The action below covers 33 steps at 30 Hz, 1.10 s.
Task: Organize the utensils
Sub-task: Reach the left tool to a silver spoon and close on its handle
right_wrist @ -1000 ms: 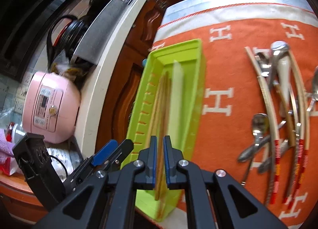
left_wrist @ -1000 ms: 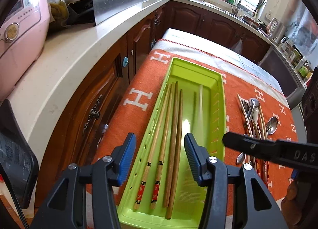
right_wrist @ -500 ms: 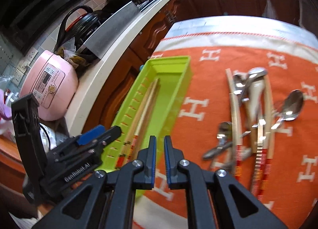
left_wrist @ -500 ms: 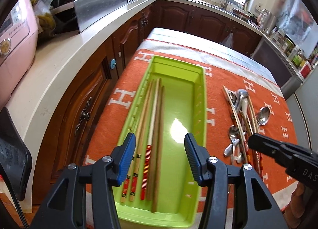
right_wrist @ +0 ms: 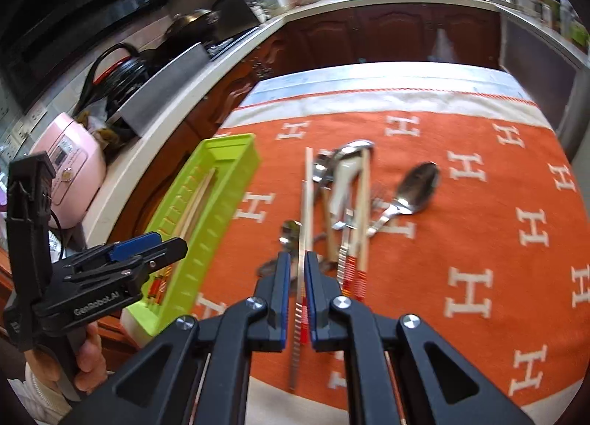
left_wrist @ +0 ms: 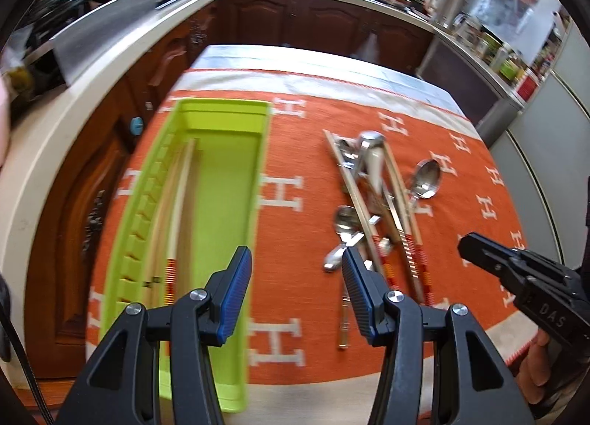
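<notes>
The right gripper point(right_wrist: 295, 292), nearly shut and empty, hovers over a chopstick point(right_wrist: 305, 203) running toward twelve o'clock (left gripper point(left_wrist: 297, 296) half-open, empty).

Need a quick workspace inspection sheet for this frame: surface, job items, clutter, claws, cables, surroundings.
Surface: orange cloth with white H pattern over the table.
Job's things: green tray holds chopsticks along its left wall; utensil pile and lone spoon lie on the cloth.
Clutter: nothing seen on the cloth.
Claws: left claw open, empty; right claw shut, empty, above the pile.
Cables: black cord at left edge.
Surroundings: pink rice cooker, counter, wood cabinets.
</notes>
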Each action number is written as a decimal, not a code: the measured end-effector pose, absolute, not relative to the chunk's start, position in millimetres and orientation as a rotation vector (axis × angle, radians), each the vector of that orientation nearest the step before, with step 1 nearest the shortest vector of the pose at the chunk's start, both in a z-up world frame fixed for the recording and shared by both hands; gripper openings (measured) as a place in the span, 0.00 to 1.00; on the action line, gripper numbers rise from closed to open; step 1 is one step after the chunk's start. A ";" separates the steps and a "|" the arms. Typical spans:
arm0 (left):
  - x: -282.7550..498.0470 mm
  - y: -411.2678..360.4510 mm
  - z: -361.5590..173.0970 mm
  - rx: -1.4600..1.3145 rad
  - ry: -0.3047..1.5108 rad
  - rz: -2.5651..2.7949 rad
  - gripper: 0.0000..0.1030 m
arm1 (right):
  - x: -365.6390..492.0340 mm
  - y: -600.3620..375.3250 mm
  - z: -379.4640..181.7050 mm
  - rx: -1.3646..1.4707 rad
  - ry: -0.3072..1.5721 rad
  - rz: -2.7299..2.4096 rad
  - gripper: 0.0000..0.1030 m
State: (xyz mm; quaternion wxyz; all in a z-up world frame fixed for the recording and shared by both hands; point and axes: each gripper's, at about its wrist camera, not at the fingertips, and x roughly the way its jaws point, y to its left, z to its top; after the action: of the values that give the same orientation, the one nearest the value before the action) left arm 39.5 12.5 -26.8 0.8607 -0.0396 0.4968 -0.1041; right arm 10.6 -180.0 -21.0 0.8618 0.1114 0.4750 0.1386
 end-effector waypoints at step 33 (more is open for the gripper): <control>84.1 -61.4 -107.6 -0.033 1.261 -0.240 0.12 | 5.5 -235.9 -68.4 0.365 1.048 0.288 0.07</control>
State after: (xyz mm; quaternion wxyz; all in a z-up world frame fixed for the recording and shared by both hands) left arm 84.1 -61.4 -107.6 0.8010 -0.0153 0.5879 -0.1120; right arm 5.5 -235.9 -68.4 0.8402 0.1724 0.4957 0.1363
